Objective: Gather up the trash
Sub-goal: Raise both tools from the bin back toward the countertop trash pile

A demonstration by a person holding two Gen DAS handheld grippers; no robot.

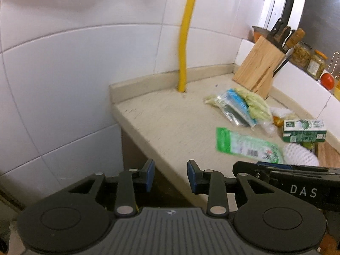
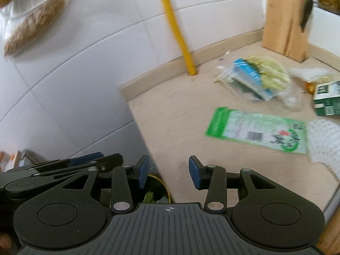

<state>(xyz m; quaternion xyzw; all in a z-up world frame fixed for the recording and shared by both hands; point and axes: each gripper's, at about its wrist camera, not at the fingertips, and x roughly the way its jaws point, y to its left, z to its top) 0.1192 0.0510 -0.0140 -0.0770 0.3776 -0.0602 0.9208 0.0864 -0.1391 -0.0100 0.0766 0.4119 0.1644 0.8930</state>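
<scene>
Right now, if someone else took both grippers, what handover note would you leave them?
Left gripper: open, empty, off the counter's end.
Right gripper: open, empty, beside it.
Still on the counter: green flat packet, blue-and-clear wrapper with pale greens, green-and-white carton, white mesh sleeve.
Bin below the counter's end already holds some greens.
Left to do: carry the remaining trash to the bin; the green flat packet is nearest. Knife block stays.

Flat green wrapper (image 2: 258,130) on counter (image 2: 180,114)
</scene>
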